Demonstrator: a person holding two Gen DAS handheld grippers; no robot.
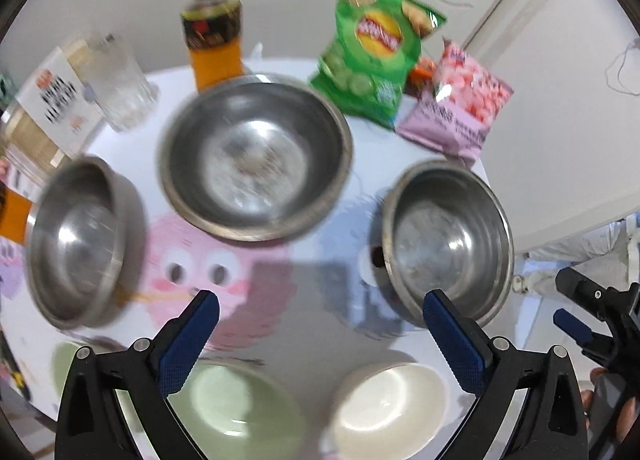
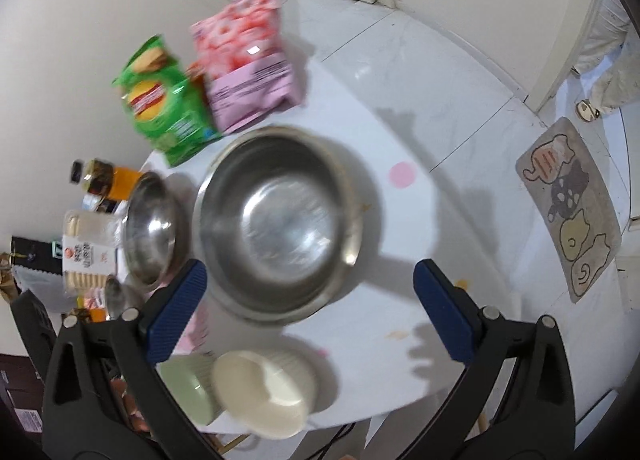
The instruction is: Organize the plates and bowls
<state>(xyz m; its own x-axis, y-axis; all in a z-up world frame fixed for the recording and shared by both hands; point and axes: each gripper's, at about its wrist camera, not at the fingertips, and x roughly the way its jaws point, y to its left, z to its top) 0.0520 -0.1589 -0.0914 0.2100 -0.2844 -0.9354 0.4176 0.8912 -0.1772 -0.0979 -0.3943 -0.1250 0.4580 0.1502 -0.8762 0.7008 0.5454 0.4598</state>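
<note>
A white table (image 1: 328,140) with cartoon prints stands against pale walls, snack bags and a juice bottle (image 1: 212,32) crowding its far edge from 11 to 1 o'clock.

Nothing looks stacked yet: in the left wrist view, three steel bowls sit apart, the large steel bowl (image 1: 256,156) at 12 o'clock, the left steel bowl (image 1: 80,244) at 9 o'clock and the right steel bowl (image 1: 448,240) at 3 o'clock. Nearer, the green bowl (image 1: 240,400) and the cream bowl (image 1: 392,404) lie side by side at 6 o'clock. By my judgement the whole sorting remains to do.

The left gripper (image 1: 320,308) hovers with jaws spread wide, empty, the two ceramic bowls beneath and between them. The right gripper (image 2: 310,284) is likewise spread and empty, the right steel bowl just ahead, the cream bowl below at 6 o'clock.
</note>
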